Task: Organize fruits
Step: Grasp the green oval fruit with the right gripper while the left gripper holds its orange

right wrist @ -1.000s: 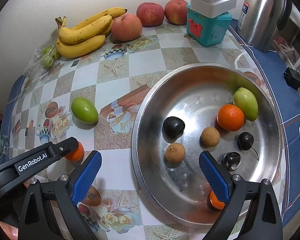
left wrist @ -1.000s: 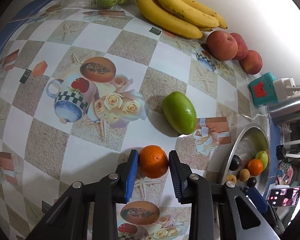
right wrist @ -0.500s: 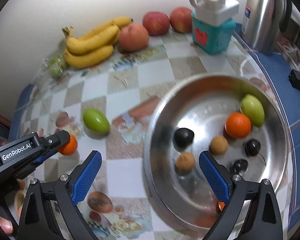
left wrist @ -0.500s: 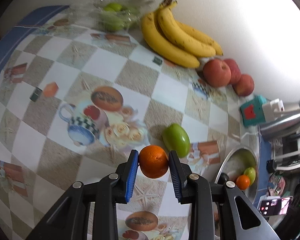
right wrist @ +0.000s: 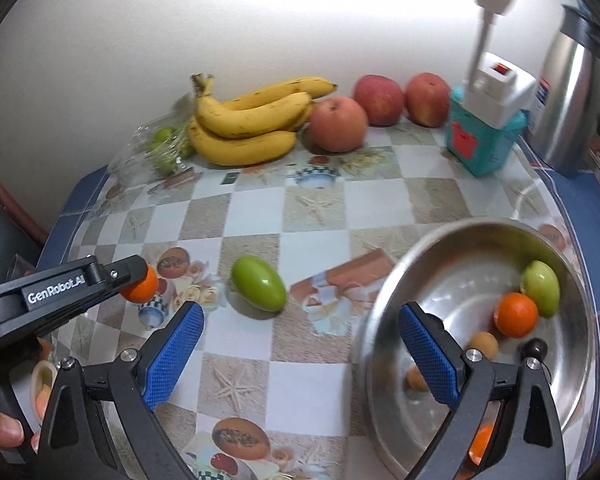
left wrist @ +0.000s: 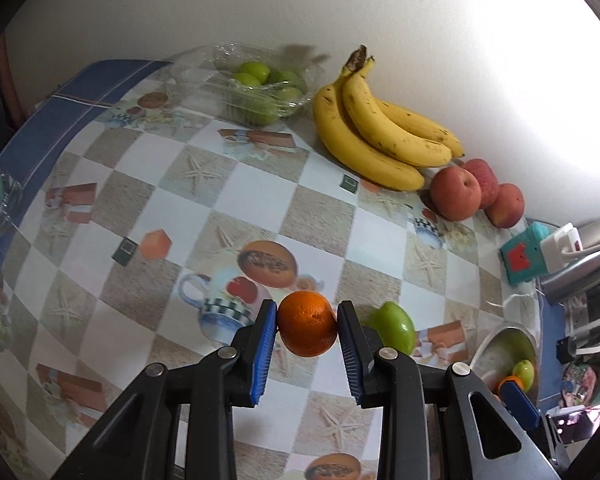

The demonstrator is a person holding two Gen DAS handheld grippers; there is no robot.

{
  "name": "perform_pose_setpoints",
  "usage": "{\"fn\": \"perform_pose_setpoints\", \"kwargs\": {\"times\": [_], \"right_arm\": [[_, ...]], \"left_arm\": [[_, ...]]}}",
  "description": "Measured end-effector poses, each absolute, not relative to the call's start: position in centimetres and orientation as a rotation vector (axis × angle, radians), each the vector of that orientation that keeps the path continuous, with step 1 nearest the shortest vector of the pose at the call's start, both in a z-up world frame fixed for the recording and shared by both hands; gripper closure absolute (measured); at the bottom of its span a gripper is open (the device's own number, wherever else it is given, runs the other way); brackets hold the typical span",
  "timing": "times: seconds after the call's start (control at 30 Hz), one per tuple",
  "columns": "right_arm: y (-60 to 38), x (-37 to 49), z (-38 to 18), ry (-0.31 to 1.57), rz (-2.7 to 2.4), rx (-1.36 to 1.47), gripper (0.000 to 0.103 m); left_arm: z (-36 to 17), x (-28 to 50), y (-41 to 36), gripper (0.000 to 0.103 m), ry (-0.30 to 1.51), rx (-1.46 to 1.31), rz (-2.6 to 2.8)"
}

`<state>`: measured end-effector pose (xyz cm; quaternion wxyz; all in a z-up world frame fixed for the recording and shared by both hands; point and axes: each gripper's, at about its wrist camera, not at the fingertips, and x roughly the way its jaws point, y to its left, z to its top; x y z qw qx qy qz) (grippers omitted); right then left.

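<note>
My left gripper (left wrist: 307, 330) has its jaws clamped on the small round orange (left wrist: 307, 329), held clear above the desk (left wrist: 256, 200) with its checked, picture-printed cloth. The blue pads meet the fruit only at its two sides, near the very tips, so I judge the hold thin: a round, smooth skin could roll out forward if I swing or tilt too fast.

My right gripper (right wrist: 300, 354) is empty, jaws spread wide, hanging over the near edge of the wide shiny steel basin (right wrist: 384, 292). That basin already holds another orange (right wrist: 515, 314), a pale green fruit (right wrist: 540, 288) and some small brown and dark ones.

If the basin is where this orange goes, the way there passes over the oval green fruit (right wrist: 259, 289) lying loose on the desk, and toward my own right gripper. I could knock the one rolling or strike the other. A drop from too high may also bounce off the steel or scatter what is inside.
</note>
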<state>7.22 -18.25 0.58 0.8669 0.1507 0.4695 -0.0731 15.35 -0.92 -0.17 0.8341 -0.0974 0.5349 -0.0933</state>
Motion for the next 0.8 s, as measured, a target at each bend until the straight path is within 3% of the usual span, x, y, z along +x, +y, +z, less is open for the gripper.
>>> {"fn": "perform_pose_setpoints", "kwargs": {"times": [0.23, 0.47, 0.57, 0.67, 0.8], "right_arm": [[-15.7, 9.8, -0.3, 1.022, -0.111, 0.213, 0.006], [-14.1, 12.6, -2.6, 1.124, -0.098, 0.115, 0.016], [-13.7, 13.4, -3.6, 1.157, -0.102, 0.078, 0.03], [-13.4, 14.2, -4.5, 1.179, -0.109, 0.052, 0.031], [-13.2, 15.0, -5.2, 1.197, -0.113, 0.028, 0.041]], "left_arm": [[-1.2, 16.3, 0.1, 0.07, 1.151, -0.207, -0.195], [-2.7, 17.3, 1.2, 0.07, 1.205, -0.224, -0.18], [-3.5, 17.7, 1.7, 0.07, 1.225, -0.235, -0.171], [-4.0, 17.8, 1.9, 0.07, 1.238, -0.25, -0.174], [-4.2, 18.0, 2.0, 0.07, 1.243, -0.258, -0.182]]}}
